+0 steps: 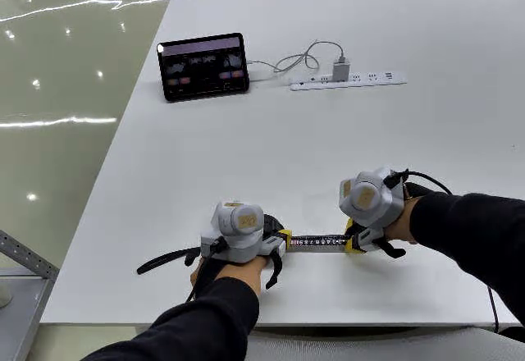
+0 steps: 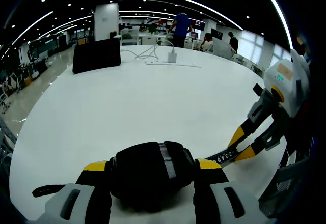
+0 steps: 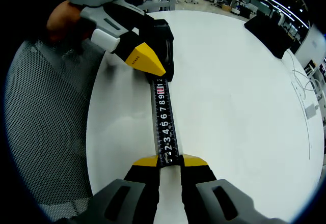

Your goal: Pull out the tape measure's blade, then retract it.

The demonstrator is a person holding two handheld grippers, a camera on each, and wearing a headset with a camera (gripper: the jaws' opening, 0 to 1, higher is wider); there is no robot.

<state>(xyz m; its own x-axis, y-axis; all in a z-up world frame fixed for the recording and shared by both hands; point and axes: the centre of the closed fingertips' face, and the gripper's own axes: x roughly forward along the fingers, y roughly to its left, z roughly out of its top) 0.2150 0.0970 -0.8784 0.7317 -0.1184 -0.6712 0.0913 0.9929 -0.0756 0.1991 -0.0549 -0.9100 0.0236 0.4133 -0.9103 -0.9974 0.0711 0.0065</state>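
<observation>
- Right gripper [image 3: 170,160]: right fingertips [image 3: 145,161] are closed down to a narrow gap and pinch the free end of the blade [image 3: 163,117]. The end sits right between the two yellow pads at the bottom centre of the right gripper view.
- From that pinch the blade runs straight up the frame, printed face up, with digits 2 to 9 legible. It enters the mouth of the tape measure case [image 3: 164,38] at upper centre.
- I cannot tell whether the blade touches the table or hangs just above it.
- Left gripper [image 2: 152,165]: left fingertips [image 2: 95,166] are spread wide and clamped on the black case, one yellow pad on each flank. The case sits at the bottom centre of the left gripper view and rests on the table.
- In the left gripper view the blade leaves the right side of the case and reaches my other gripper at the right edge.
- Head view: the short drawn length of blade spans the gap between my two grippers, lower centre of the frame, near the front edge of the white table [image 1: 271,148].
- A black wrist strap [image 1: 164,260] trails from the case toward the lower left, lying on the table.
- Far side, upper part of the frame, well apart from the work:
  - a dark tablet [image 1: 203,66] propped up at upper left;
  - a white power strip [image 1: 349,80] to its right, with a white charger [image 1: 340,70] plugged in;
  - a pale cable [image 1: 291,61] looping between charger and tablet.
</observation>
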